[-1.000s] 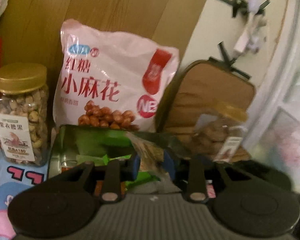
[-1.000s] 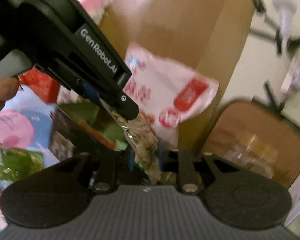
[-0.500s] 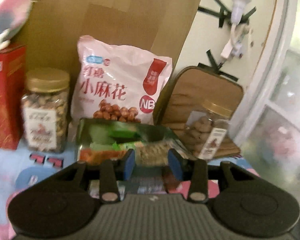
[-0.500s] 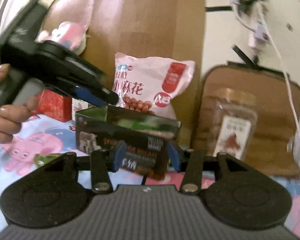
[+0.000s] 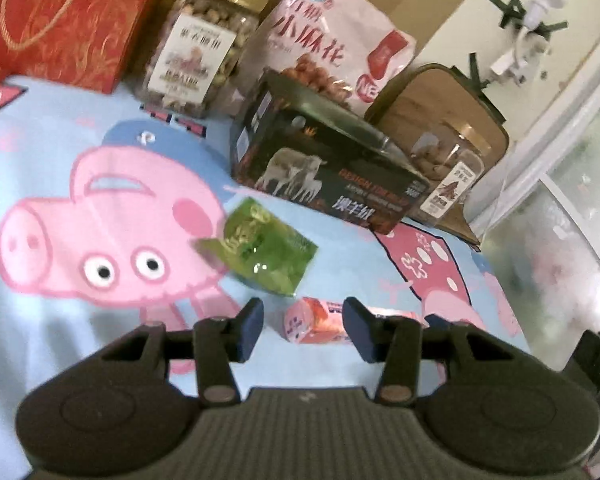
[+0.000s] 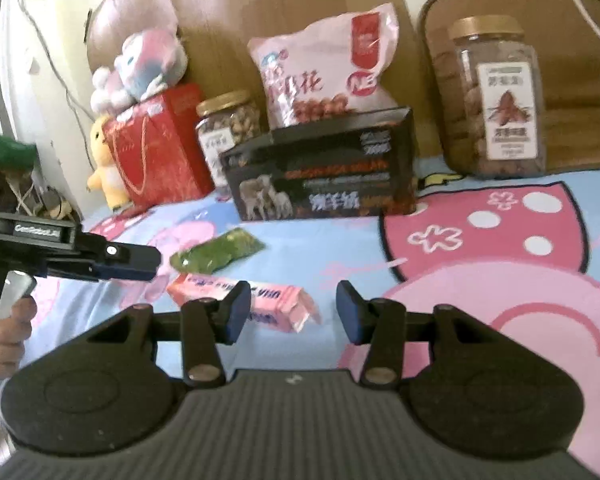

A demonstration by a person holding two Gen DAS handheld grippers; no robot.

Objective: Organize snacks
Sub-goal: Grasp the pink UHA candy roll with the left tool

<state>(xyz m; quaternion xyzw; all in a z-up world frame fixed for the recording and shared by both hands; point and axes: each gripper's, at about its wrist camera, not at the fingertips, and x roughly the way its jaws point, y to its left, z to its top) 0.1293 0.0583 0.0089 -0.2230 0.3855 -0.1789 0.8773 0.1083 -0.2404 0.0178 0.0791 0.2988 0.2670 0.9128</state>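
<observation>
Both grippers tilt downward over the cartoon-print blue sheet [image 5: 60, 128]. The left gripper [image 5: 303, 330] has its jaws spread, nothing pressed between them; they have just been opening. Its handle sits in the person's left hand [image 6: 2, 336], seen at the left edge of the right wrist view. The right gripper [image 6: 288, 312] also has its jaws spread and empty, and those too have just been opening, though they widened little in the last half second.

Well beyond both sets of jaws stands the back row: red gift bag [image 5: 60, 20], pink snack bag [image 5: 332, 36], tan cushion [image 6: 580, 80], the gold-lidded nut jar [image 5: 198, 44] and a second jar [image 6: 500, 96] against the cushion. The dark box [image 5: 324, 172] stands in front of the pink bag, apart from both grippers. A second ago both grippers were up at this box, pinching a packet of seeds over its open top; now the box stands alone on the sheet and both have drawn back and lower.

Nearer, the green packet [image 5: 264, 252] lies flat just ahead of the left jaws. The pink packet [image 5: 312, 320] lies on the sheet between the left fingertips, not gripped; in the right wrist view it lies partly behind the right gripper's left finger [image 6: 232, 312]
</observation>
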